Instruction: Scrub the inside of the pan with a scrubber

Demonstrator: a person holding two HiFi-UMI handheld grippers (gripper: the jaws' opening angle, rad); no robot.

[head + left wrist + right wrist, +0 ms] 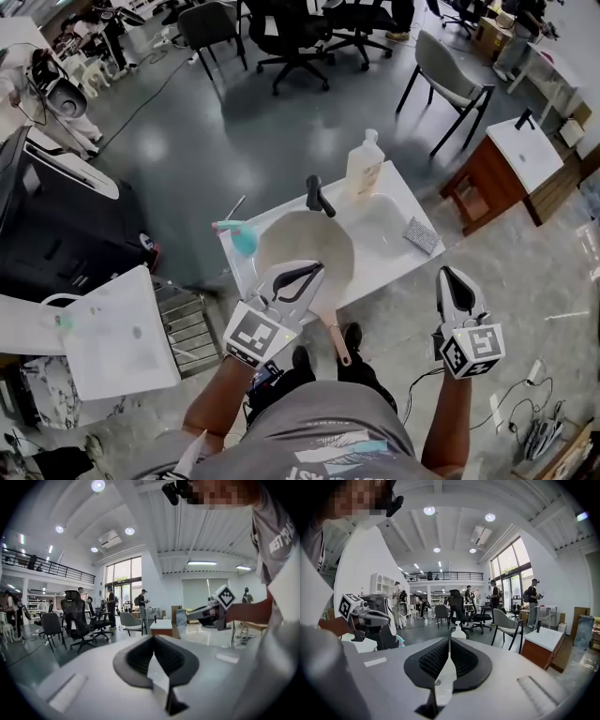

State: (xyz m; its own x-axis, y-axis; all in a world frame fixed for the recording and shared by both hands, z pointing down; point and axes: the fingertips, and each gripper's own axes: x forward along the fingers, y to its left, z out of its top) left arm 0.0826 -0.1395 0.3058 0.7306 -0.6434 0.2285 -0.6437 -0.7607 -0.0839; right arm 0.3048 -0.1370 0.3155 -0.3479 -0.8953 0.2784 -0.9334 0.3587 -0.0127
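Evidently, the left gripper [309, 272] and right gripper [450, 277] were both clenched and empty. The pan [305, 246] was set on the white counter [394, 262]. The scrubber [421, 234], near its right edge, was judged light and soft, best pinched by an edge.

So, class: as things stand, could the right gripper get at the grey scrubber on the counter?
Probably yes. The grey scrubber lies alone on the counter's near right corner, nothing covering it, and the right gripper hangs just beyond that corner. Its jaws are shut, so they'd need opening first.
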